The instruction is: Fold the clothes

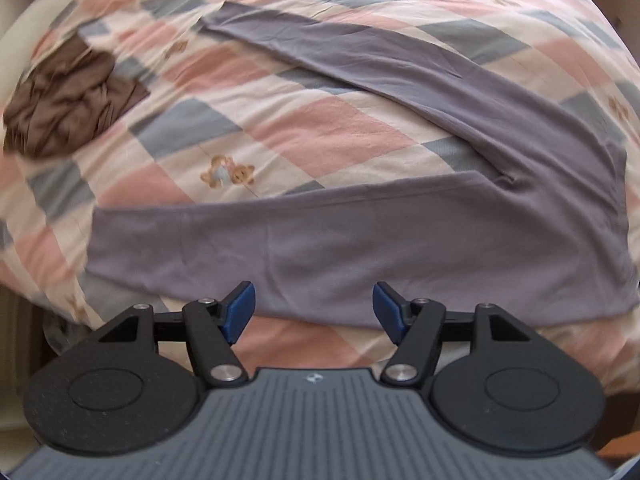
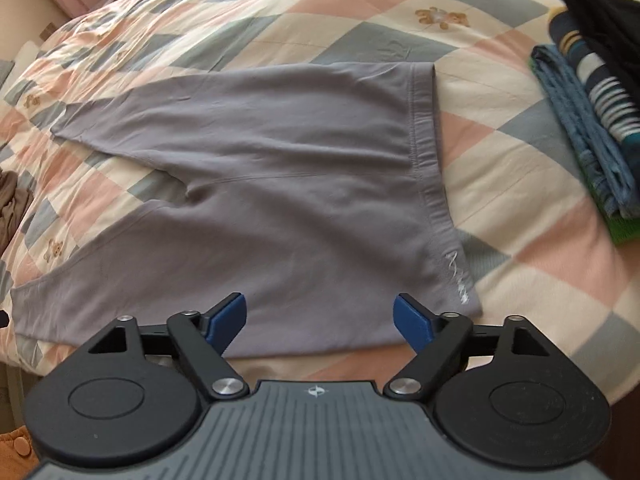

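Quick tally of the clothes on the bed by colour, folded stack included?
Grey: 1, the leggings
Brown: 1, the crumpled garment
Blue: 1, folded
Striped: 1, folded
Black: 1, top of stack
Green: 1, bottom of stack
Total: 6

Each gripper [image 1: 314, 312] [image 2: 320, 322] has black arms, blue pads [image 1: 240, 312], silver screws and a ribbed grey body.

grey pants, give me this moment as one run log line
stage: laid out, unfolded | grey pants: flat on checked quilt, legs spread | left tongs: open, empty | right tongs: open, empty | folded stack: beside waistband
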